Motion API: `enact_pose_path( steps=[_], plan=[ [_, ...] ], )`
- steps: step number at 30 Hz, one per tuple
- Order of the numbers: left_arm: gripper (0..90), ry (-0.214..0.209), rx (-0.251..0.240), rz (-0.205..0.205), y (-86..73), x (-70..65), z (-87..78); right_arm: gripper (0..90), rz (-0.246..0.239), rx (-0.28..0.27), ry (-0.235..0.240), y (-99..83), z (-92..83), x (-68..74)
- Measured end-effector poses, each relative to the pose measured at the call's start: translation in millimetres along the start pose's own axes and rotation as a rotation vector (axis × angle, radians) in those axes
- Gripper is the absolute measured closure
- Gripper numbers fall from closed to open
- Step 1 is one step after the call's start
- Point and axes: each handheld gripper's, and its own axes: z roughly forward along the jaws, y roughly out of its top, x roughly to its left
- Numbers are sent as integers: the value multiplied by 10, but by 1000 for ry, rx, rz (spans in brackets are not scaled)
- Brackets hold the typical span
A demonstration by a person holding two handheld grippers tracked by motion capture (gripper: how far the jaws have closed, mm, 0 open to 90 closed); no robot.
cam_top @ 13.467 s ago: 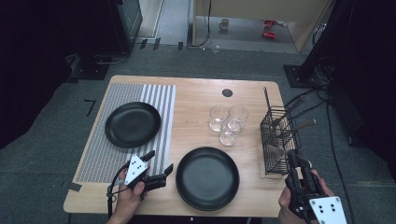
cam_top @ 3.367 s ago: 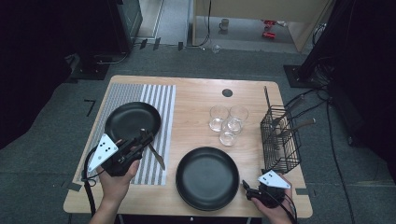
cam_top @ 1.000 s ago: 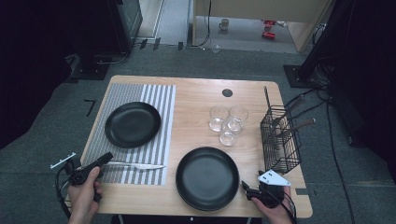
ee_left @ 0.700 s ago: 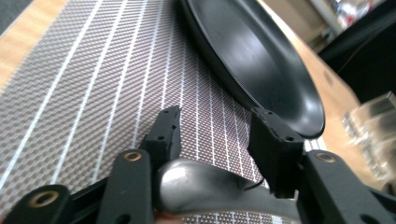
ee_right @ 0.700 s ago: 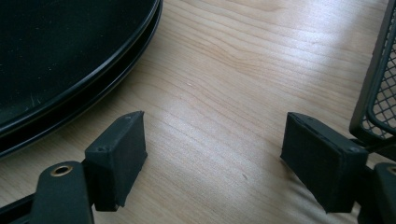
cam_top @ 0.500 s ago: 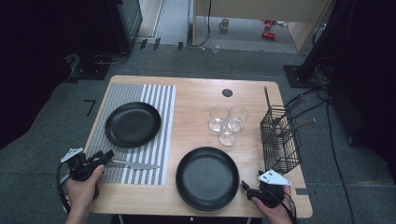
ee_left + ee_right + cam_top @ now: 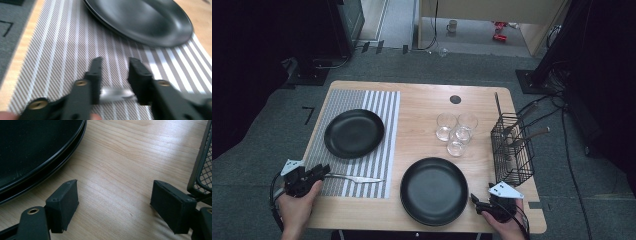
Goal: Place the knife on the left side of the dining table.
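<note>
Wood: one pale wooden desk point(image 7: 422, 100), with a small dark round hole near its far edge.
Placemat: one striped grey-and-white placemat point(image 7: 382, 107) covering the left part of the desk.
Plates: two black plates; the far plate point(image 7: 354, 133) sits on the placemat, the near plate point(image 7: 434, 190) on bare wood close to the front edge.
Glasses: three clear glasses point(image 7: 456, 131) clustered together, touching or nearly so, right of centre.
Rack: one black wire rack point(image 7: 511, 150) at the right edge of the desk, with wooden-handled utensils leaning out of it; I can make out two handles.
Knife: one silver table knife point(image 7: 357, 177) lying flat on the near part of the placemat, in front of the far plate, its length running left to right.
Left hand: at the front left corner of the desk, holding the left gripper point(image 7: 323, 171) low and roughly level, pointing right along the knife.
Left jaws: narrow and just closing in, with the shiny end of the knife between them; in the left gripper view the metal spans the gap from pad to pad, so they appear clamped on it.
Right hand: at the front right corner, holding the right gripper point(image 7: 474, 201) low over bare wood between the near plate and the rack, pointing left.
Right jaws: wide apart, nothing between them but desk.
</note>
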Motion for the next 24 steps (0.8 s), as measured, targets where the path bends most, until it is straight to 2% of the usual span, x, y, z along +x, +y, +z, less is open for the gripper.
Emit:
enact_pose_path(
  steps=[3, 5, 10, 12, 15, 17, 20, 24],
  plan=[
    [830, 4, 27, 36, -21, -100, -4, 218, 4, 1, 3, 1, 2, -4],
    [862, 17, 40, 61, -25, -162, 0, 218, 6, 2, 4, 1, 2, -4],
    [900, 3, 96, 87, -46, -232, -1, 218, 1, 0, 2, 0, 0, -2],
    [884, -37, 100, 78, -48, -243, 2, 218, 3, 1, 3, 0, 1, -3],
    [849, -65, 87, 94, -50, -266, 12, 218, 5, 2, 5, 1, 2, -4],
    [807, -118, 68, 95, -49, -293, 17, 217, 3, 1, 4, 1, 1, -4],
    [706, -194, 10, 99, -49, -357, 16, 217, -3, -1, -2, 0, -1, 4],
    [610, -284, -35, 122, -56, -474, 28, 208, -6, -4, -14, -1, -5, 17]
  ],
)
